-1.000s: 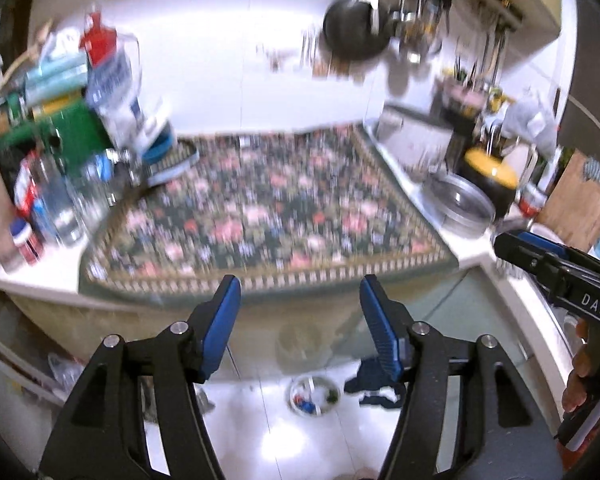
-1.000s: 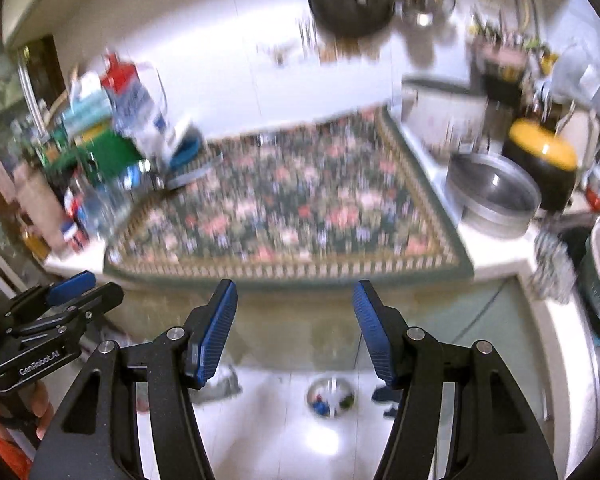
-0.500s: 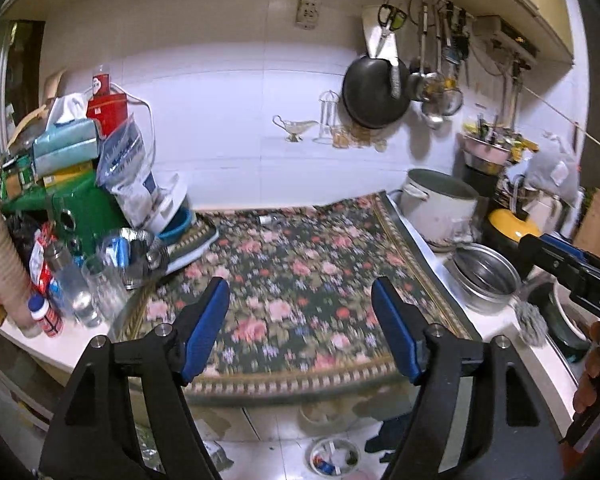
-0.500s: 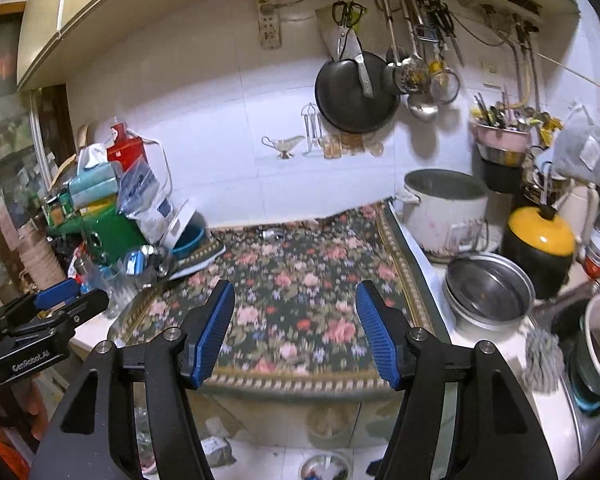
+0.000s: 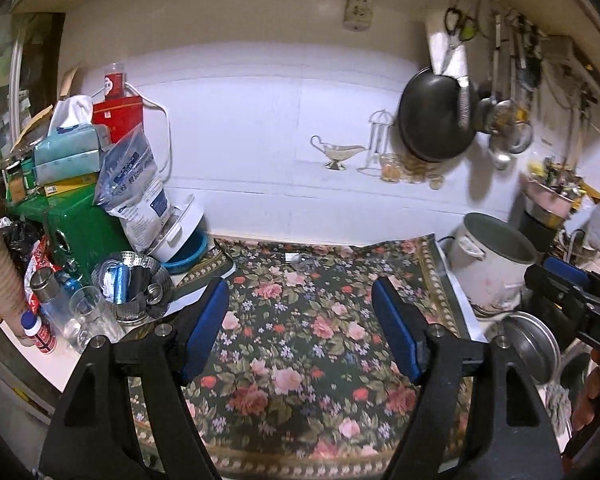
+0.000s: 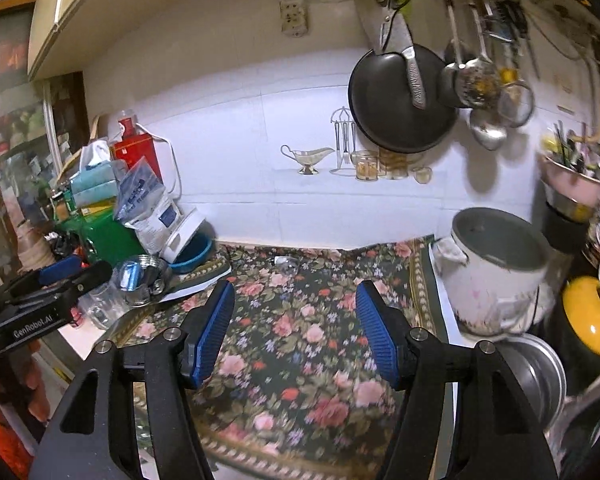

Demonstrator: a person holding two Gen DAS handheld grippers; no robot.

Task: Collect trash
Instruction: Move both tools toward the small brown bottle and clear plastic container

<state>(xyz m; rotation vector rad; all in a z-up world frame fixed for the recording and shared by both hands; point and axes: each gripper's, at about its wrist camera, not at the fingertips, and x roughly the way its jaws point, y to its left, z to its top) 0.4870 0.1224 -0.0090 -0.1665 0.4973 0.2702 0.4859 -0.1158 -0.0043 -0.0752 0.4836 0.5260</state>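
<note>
Both grippers hang over the flowery mat (image 5: pixel 300 344), ready to pick up trash. The left gripper (image 5: pixel 300 326) and right gripper (image 6: pixel 296 330) have jaws wide apart, holding nothing. A small clear wrapper (image 5: pixel 302 262) lies at the mat's far edge, near the wall.

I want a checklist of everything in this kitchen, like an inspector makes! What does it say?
Surface: floral cloth covers the counter.
Job's things: small clear crumpled item at the cloth's far edge, possibly trash; too small to tell.
Clutter: green box, plastic bag, steel basket, glasses at left; white pot, steel bowl at right.
Grippers: left gripper and right gripper open, holding nothing.
Cables: white cord by the red box.
Surroundings: black pan, ladles, scissors hang on the tiled wall.
</note>
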